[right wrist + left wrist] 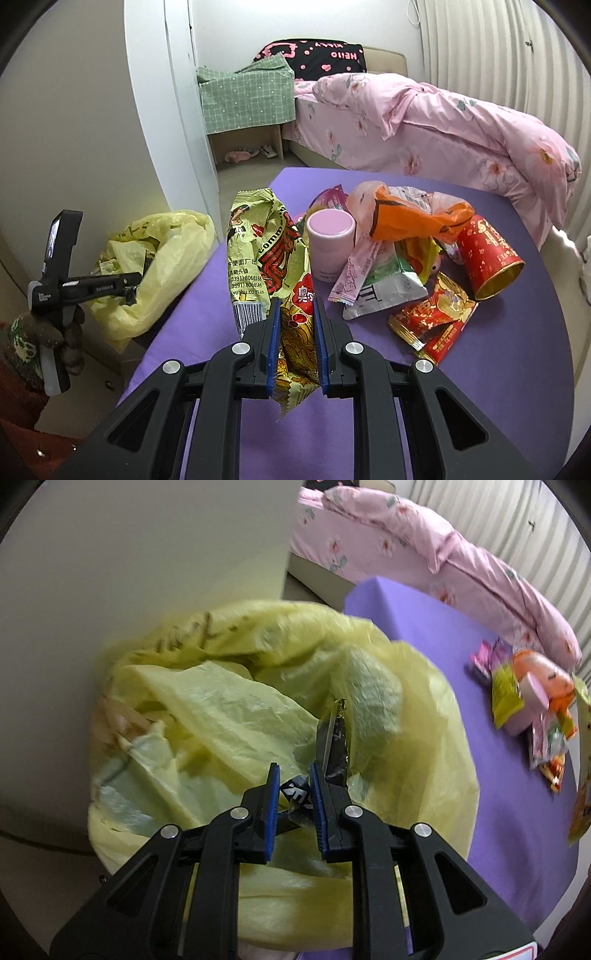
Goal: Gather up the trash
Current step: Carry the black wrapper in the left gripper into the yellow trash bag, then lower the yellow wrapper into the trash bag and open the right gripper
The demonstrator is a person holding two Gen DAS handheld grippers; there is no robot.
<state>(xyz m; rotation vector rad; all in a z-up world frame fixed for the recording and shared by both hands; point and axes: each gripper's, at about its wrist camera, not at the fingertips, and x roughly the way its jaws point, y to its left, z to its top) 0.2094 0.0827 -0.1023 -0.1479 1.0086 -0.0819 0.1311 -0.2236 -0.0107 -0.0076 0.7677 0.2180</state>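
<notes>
A yellow trash bag (258, 701) lines a bin beside the purple table (461, 657). My left gripper (293, 775) hangs over the bag's mouth with a black-and-silver wrapper (295, 794) between its pads. A second dark wrapper (334, 738) lies inside the bag. In the right wrist view the left gripper (129, 286) reaches into the bag (162, 258). My right gripper (297, 314) is shut on a yellow-and-red snack wrapper (295, 343) just above the table (517, 369). A green-yellow snack bag (258, 251) lies just ahead of it.
A trash pile sits on the table: a pink jar (330, 243), an orange plastic bag (413, 218), a red paper cup (487, 258), red wrappers (432, 325). A pink bed (424, 122) stands behind, a white wall (147, 572) on the left.
</notes>
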